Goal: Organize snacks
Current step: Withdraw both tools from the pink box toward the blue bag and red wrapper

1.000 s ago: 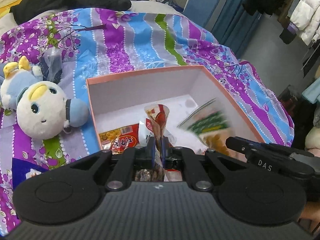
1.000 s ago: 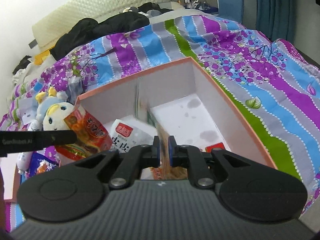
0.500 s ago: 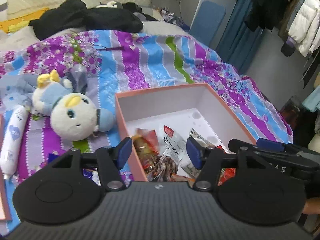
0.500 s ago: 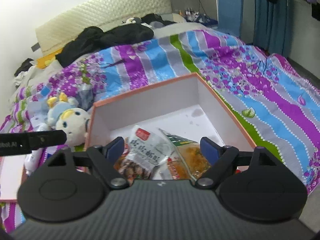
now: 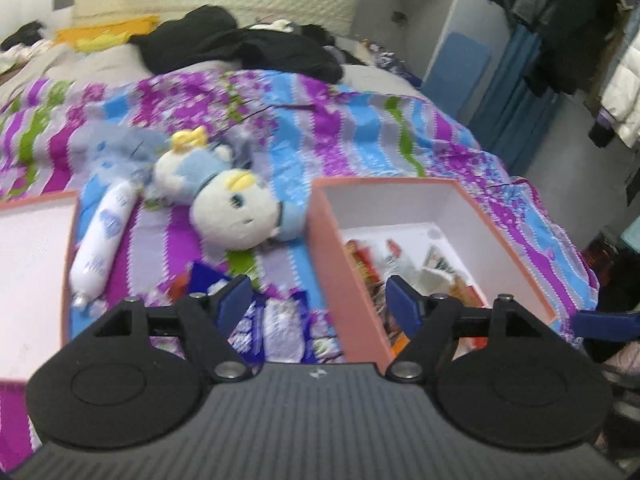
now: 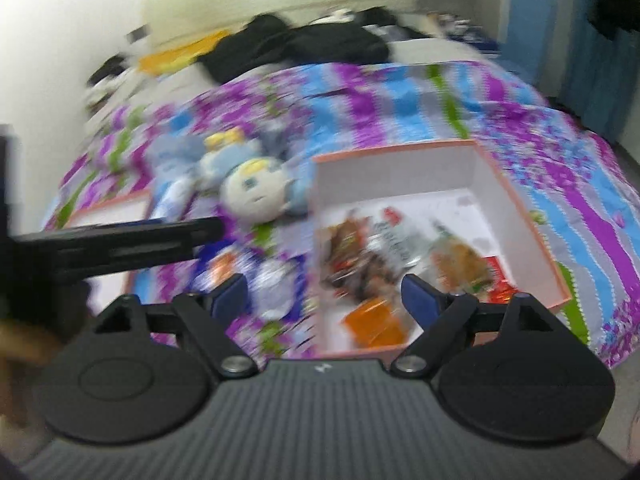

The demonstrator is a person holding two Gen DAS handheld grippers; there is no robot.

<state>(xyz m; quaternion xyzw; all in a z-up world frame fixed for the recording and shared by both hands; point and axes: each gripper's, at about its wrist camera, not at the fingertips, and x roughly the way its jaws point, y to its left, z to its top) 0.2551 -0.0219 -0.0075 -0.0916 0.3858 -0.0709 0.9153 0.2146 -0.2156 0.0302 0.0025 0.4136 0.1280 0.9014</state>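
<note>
A: Left wrist view. The left gripper (image 5: 320, 306) has its jaws apart and opening, nothing between the pads. It hangs over the near left wall of the pink box (image 5: 340, 256), which sits on the bed's striped quilt (image 5: 340, 128).

B: Contents?

A: Snack packets (image 5: 404, 264) lie in a loose heap on the white floor of the box, toward its near left corner; red, white and green wrappers, print too blurred to read. More purple-and-white snack packets (image 5: 280, 320) lie on the quilt just left of the box, outside it.

B: Surroundings?

A: A plush toy (image 5: 236, 216) rests against the box's outer left wall. A white tube-shaped pack (image 5: 102, 240) lies left of the toy. A second pink-edged tray (image 5: 36, 264), white inside, fills the left edge. Black clothing (image 5: 240, 44) is piled at the head of the bed. One blue fingertip of the right gripper shows at the right edge.

B: Right wrist view?

A: Heavily motion-blurred. The right gripper (image 6: 326, 296) has its jaws wide apart, empty, above the box's near left corner (image 6: 320, 240). This view looks deeper into the box: an orange packet (image 6: 374, 320) lies by the near wall and a green-topped packet (image 6: 460, 264) right of centre, both hidden or unclear in the left view. The left gripper's black finger (image 6: 120, 244) crosses the left side, covering part of the tray.
</note>
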